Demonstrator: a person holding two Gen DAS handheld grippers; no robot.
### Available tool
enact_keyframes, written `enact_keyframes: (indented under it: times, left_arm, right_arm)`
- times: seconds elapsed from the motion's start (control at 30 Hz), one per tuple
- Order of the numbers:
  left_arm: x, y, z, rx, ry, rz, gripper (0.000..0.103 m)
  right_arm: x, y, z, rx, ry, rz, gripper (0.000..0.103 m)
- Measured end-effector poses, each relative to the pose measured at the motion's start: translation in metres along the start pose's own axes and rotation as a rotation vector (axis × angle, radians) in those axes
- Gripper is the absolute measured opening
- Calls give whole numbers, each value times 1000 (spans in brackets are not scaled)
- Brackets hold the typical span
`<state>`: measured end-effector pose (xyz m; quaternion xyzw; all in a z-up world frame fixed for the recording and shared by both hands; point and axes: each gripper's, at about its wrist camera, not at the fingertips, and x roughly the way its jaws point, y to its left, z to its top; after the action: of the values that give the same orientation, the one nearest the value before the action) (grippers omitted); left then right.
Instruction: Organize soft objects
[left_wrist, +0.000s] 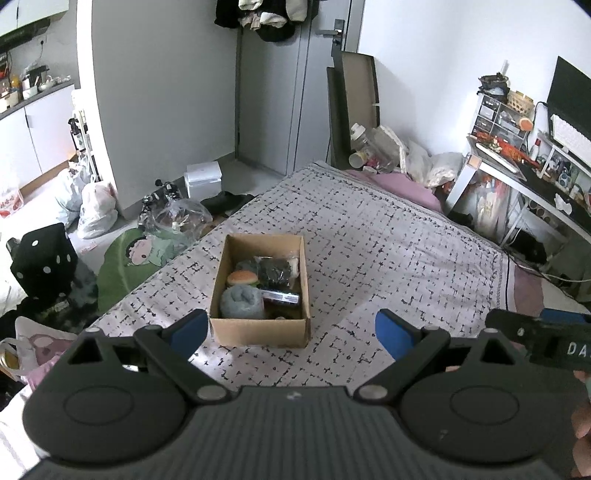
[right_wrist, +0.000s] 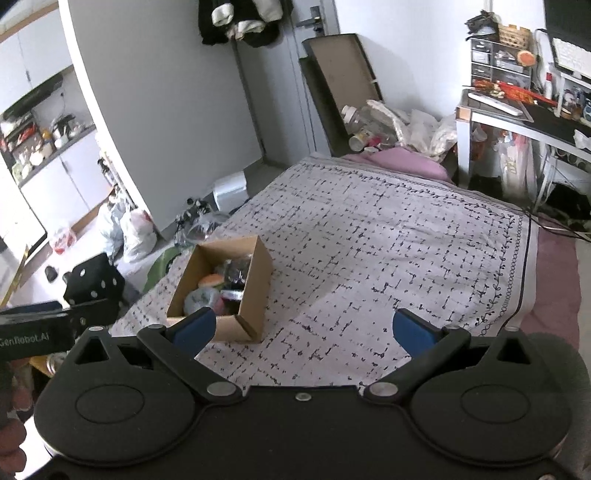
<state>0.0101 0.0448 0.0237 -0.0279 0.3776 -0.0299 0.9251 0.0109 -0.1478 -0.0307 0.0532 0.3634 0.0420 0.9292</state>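
Toys, like the burger (left_wrist: 242, 277) and grey ball (left_wrist: 242, 302), sit packed in the box (left_wrist: 258, 330) mid-frame, the bedspread (left_wrist: 388, 251) looks bare, and both grippers (left_wrist: 291, 332) (right_wrist: 301, 330) hang wide apart, empty, so tidying seems done.

Soft, even daylight filled the room, casting faint shadows on the bedspread (left_wrist: 369, 236). Fisheye distortion bent the walls and dark vignetting clipped the corners. Focus stayed fairly sharp, with mild softness at edges.
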Motion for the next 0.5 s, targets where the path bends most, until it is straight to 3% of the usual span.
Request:
enact_keyframes:
  times: [0.5]
  left_arm:
    - [-5, 6, -2, -12, 8, 12, 96]
  right_arm:
    - [-2, 3, -2, -7, 15, -10, 103]
